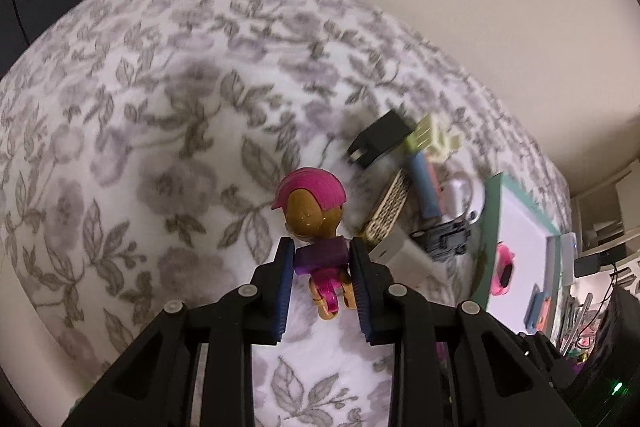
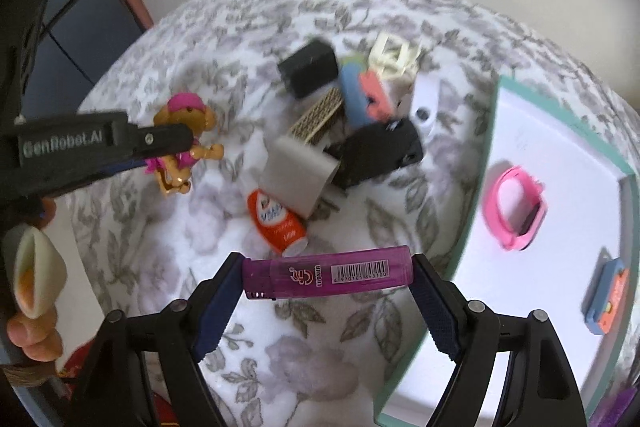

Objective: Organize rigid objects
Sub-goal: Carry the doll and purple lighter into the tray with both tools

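My left gripper (image 1: 321, 255) is shut on a small dog figure (image 1: 316, 211) with a pink cap and purple body, held off the floral cloth; the right wrist view shows the same dog figure (image 2: 186, 143) in the left gripper (image 2: 168, 147). My right gripper (image 2: 327, 279) is shut on a purple lighter (image 2: 328, 277), gripped end to end between its pads, above the cloth. A pile of small objects lies beyond: a black block (image 2: 308, 67), a grey box (image 2: 298, 177), a dark toy car (image 2: 378, 151), an orange tube (image 2: 276, 223).
A shallow white tray with a teal rim (image 2: 486, 147) lies at the right and holds a pink wristband (image 2: 516, 207) and a blue-orange piece (image 2: 606, 295). A hand (image 2: 32, 331) grips the left tool. A wall stands behind the cloth-covered surface (image 1: 140, 147).
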Demonstrator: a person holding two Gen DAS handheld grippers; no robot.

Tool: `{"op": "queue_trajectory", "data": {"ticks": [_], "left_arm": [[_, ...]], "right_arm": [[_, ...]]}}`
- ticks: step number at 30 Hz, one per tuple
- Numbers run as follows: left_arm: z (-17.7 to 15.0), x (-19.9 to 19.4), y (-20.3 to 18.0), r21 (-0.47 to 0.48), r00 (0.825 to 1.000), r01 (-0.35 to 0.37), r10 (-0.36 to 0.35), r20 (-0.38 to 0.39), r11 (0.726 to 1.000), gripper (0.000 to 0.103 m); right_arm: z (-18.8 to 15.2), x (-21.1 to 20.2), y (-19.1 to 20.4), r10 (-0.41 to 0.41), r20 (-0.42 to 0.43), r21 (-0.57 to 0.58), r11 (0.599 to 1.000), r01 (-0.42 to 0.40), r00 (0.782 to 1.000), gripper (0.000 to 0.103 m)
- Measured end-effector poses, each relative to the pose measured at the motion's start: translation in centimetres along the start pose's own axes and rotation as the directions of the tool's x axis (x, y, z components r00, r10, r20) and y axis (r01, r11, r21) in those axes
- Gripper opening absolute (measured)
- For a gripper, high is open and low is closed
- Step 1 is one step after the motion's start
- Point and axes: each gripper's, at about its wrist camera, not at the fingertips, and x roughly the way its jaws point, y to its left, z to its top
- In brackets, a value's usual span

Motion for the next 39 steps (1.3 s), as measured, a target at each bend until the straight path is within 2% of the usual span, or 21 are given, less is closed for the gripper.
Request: {"op": "queue_trajectory", "data": {"ticks": [8,13,18,23,25,30,39], "left_arm": [[0.1,-1.3,-3.2,0.091,0.995,0.03,-0.038,0.09,0.995,0.029],[-0.7,-2.2,-5.8,0.175,0.989,0.06,-0.083,0.126,0.983,0.029],[-2.0,-2.7,-8.9,0.271,0.982,0.097,-0.137,0.132,0.958,0.029],[-3.8,-2.5,-12.2,0.36,0.978,0.133,-0.182,0.106,0.924,0.029],[-4.6,-2.3,-13.5,0.396,0.977,0.139,-0.191,0.094,0.908,0.029],[-6.9,-1.6,-16.8,0.507,0.98,0.126,-0.187,0.071,0.853,0.029],[-10.6,0.5,-20.3,0.629,0.988,0.119,-0.157,0.004,0.768,0.029]], "right_arm": [[0.3,-3.5,-3.2,-0.071,0.071,0.094,0.994,0.064,0.995,0.084],[-0.1,-4.6,-6.3,-0.152,0.064,0.161,0.977,0.14,0.986,0.084],[-0.7,-5.5,-9.6,-0.18,0.053,0.231,0.959,0.163,0.982,0.084],[-1.6,-6.4,-12.8,-0.239,0.018,0.307,0.925,0.222,0.971,0.084],[-2.0,-6.6,-14.2,-0.23,0.002,0.347,0.913,0.216,0.973,0.084],[-3.3,-7.1,-16.7,-0.271,-0.055,0.407,0.873,0.27,0.961,0.084],[-4.6,-6.8,-18.2,-0.251,-0.112,0.434,0.858,0.274,0.962,0.084]]}}
